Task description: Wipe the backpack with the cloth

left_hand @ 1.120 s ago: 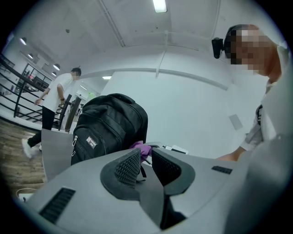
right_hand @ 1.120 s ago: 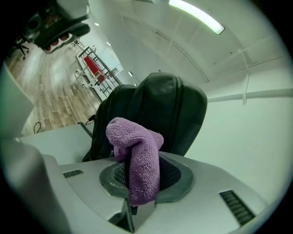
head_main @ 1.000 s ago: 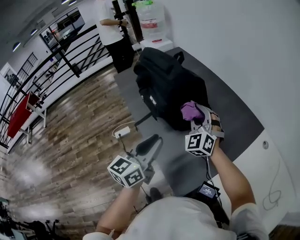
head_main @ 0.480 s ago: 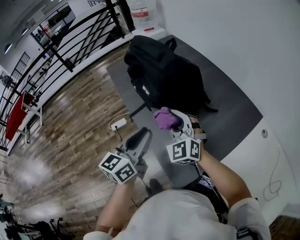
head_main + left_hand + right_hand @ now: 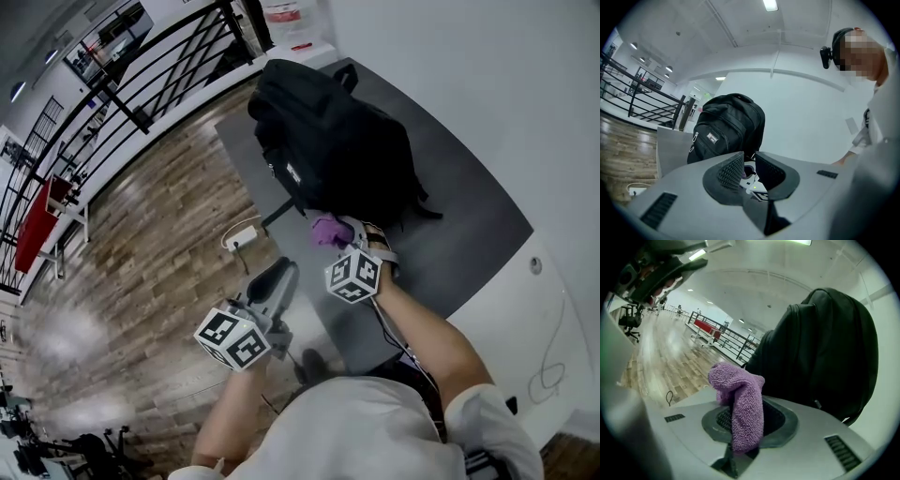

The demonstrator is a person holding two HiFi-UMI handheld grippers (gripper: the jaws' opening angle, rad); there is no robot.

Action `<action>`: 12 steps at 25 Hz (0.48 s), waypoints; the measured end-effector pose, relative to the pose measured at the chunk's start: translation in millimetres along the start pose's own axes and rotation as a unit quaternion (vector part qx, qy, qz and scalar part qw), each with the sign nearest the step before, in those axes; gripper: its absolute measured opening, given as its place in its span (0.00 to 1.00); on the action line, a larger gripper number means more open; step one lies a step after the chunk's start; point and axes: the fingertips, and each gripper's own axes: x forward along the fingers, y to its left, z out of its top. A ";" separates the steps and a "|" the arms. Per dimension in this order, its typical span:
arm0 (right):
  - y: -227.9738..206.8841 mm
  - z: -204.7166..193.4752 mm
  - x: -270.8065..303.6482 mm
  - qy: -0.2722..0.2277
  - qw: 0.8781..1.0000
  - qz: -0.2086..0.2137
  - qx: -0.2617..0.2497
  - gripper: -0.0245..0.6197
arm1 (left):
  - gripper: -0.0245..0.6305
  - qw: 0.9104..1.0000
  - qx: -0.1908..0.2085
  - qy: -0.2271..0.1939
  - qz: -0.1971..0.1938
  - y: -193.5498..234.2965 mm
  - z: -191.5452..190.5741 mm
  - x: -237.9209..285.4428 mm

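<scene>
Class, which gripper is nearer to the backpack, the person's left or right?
Right. The right gripper, shut on the purple cloth, is close beside the backpack, at its near end; the left gripper, open, sits farther back, clear of it.

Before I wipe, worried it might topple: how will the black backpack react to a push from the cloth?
The backpack stands upright and bulges, so it is probably heavy enough to resist light strokes. Its fabric will likely dent. The left gripper is open and off it, so a firm push might tip it.
</scene>
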 end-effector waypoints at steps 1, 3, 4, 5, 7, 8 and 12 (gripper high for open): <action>-5.4 -5.0 4.0 0.008 1.000 -0.008 0.002 0.17 | 0.12 1.000 0.000 0.001 0.001 0.4 -0.5 0.1; -18.0 -15.6 10.1 0.021 0.999 -0.025 0.008 0.17 | 0.12 1.000 -0.002 0.003 0.003 0.4 -1.1 1.0; -24.3 -21.0 12.1 0.027 0.999 -0.032 0.009 0.17 | 0.12 1.000 -0.002 0.005 0.003 0.3 -1.9 2.0; -30.2 -26.0 13.6 0.032 0.999 -0.038 0.010 0.17 | 0.12 1.000 -0.002 0.006 0.002 0.0 -2.9 3.3; -38.7 -34.4 14.8 0.038 0.998 -0.044 0.007 0.17 | 0.12 1.000 -0.001 0.009 -0.001 -0.9 -5.0 6.3; -41.4 -38.0 14.5 0.040 0.998 -0.046 0.007 0.17 | 0.12 1.000 -0.001 0.010 -0.003 -1.7 -5.9 7.8; -53.9 -51.7 8.6 0.048 0.997 -0.059 0.025 0.17 | 0.12 1.000 -0.002 0.018 -0.004 -5.8 -7.4 12.7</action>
